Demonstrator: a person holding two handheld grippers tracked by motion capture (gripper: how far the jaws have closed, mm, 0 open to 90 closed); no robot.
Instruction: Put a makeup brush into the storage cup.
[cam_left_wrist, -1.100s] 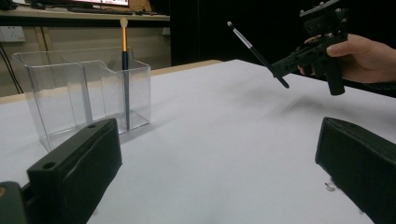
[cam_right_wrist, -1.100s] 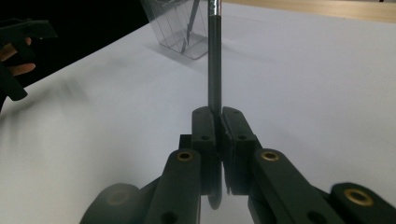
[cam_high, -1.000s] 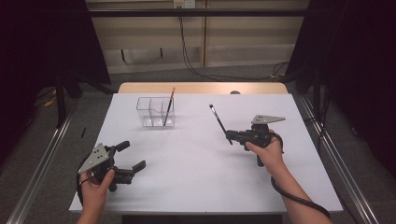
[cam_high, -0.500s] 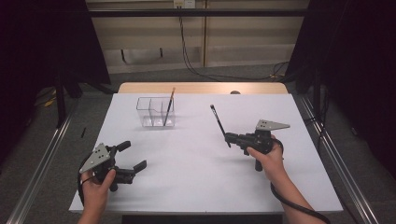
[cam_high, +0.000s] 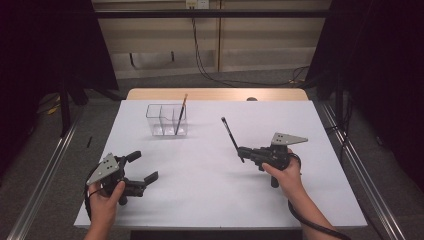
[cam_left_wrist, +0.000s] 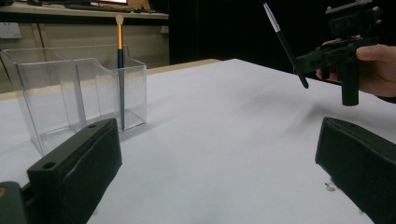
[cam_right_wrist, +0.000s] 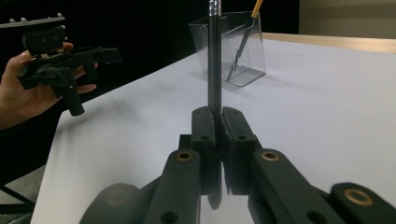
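A clear plastic organiser (cam_high: 161, 121) stands at the back left of the white table, with an orange-handled brush (cam_high: 180, 114) leaning in its right compartment. My right gripper (cam_high: 242, 150) is shut on the lower end of a thin black brush (cam_high: 230, 135), which slants up and away toward the back. In the right gripper view the black brush (cam_right_wrist: 214, 60) rises straight from the closed gripper (cam_right_wrist: 218, 135). My left gripper (cam_high: 145, 165) hovers open near the front left, nothing between its fingers. The left gripper view has its gripper (cam_left_wrist: 219, 182) spread wide, facing the organiser (cam_left_wrist: 74, 107) and orange-handled brush (cam_left_wrist: 120, 70).
White paper covers the table (cam_high: 210, 190); a wooden strip (cam_high: 215, 94) runs along the far edge. Cables hang behind the table. Metal rails (cam_high: 45, 180) flank both sides. The right gripper (cam_left_wrist: 345, 51) shows far right in the left gripper view.
My right gripper has drifted slightly toward the near side with the black brush still held. The left gripper has barely moved.
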